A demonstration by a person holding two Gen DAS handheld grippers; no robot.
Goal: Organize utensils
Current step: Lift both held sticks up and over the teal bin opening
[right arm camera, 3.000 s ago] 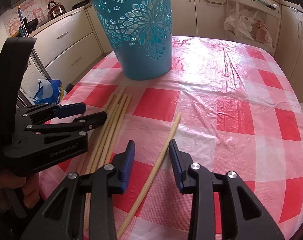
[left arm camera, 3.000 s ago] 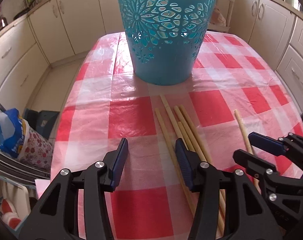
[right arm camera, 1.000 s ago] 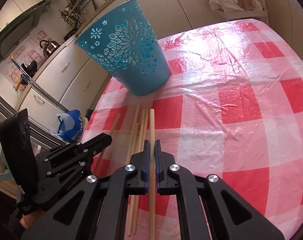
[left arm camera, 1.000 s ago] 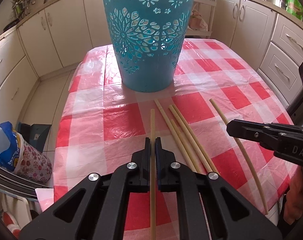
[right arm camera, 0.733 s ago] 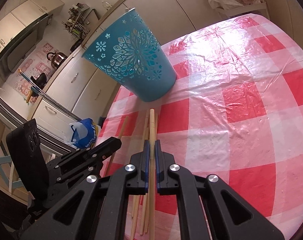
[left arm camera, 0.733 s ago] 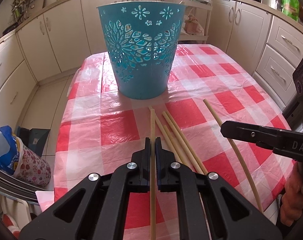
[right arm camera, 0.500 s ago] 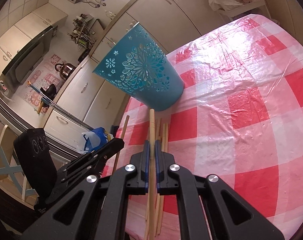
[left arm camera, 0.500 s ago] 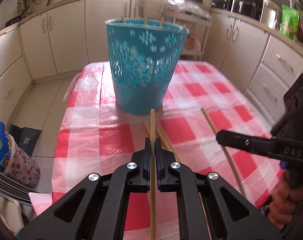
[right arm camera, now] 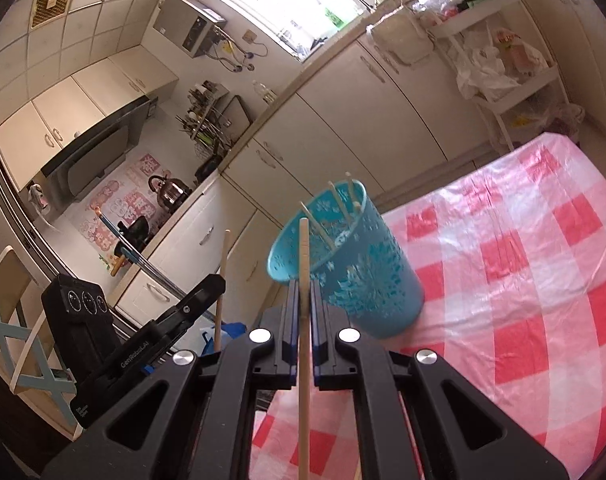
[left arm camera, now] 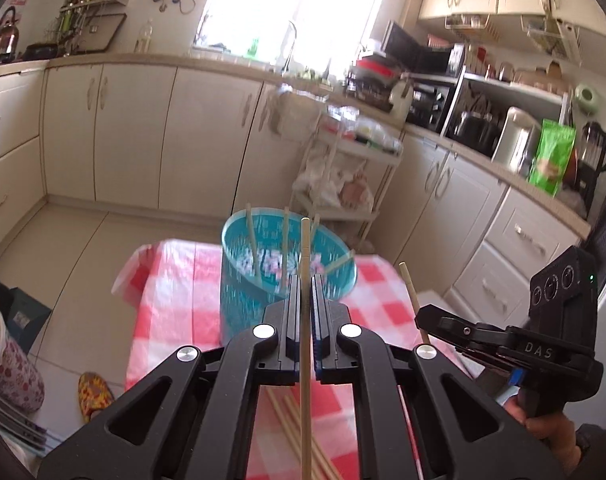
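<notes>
Left gripper (left arm camera: pixel 304 280) pinches one chopstick (left arm camera: pixel 305 340); right gripper (right arm camera: pixel 302 288) pinches another chopstick (right arm camera: pixel 303 360). Both are raised above the worktop (right arm camera: pixel 523 280), before the blue basket (right arm camera: pixel 367 280) holding several chopsticks.

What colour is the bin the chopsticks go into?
Teal, with cut-out flower patterning; the bin shows best in the right wrist view.

I'm looking down on a table under a glossy red-and-white checked plastic tablecloth (right arm camera: pixel 523 280), wrinkled and catching the window glare. On it stands a teal plastic basket with cut-out flower patterns (right arm camera: pixel 367 280), upright, towards the table's far end in the left wrist view. Nearer me, a few pale wooden sticks (left arm camera: pixel 287 412) lie flat on the cloth, side by side. The cloth's edge hangs over the table's left side.
</notes>
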